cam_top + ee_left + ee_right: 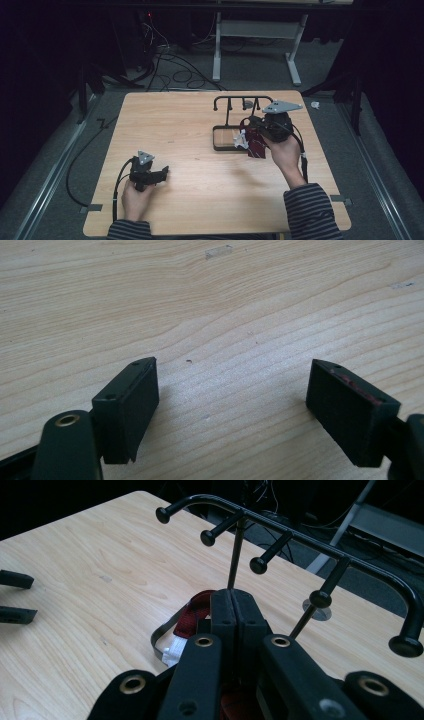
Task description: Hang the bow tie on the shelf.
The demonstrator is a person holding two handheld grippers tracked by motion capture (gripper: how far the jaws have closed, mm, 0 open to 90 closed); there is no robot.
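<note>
A dark red strap (255, 141) with a white tag (241, 138) hangs from my right gripper (256, 124), which is shut on it, just right of a black peg rack (243, 99). The rack stands on a shallow black tray base (222, 146). In the right gripper view the jaws are pressed together (234, 597) with the red strap (194, 614) looping out beyond them, below the rack's knobbed pegs (260, 564). My left gripper (164, 172) rests low at the table's front left. It is open (232, 385), with bare wood between its pads (135, 400).
The wooden table (190, 200) ends at dark floor on all sides. Cables (172, 70) and a white table frame (255, 30) lie beyond the far edge. A small white scrap (315, 105) sits off the table's right corner.
</note>
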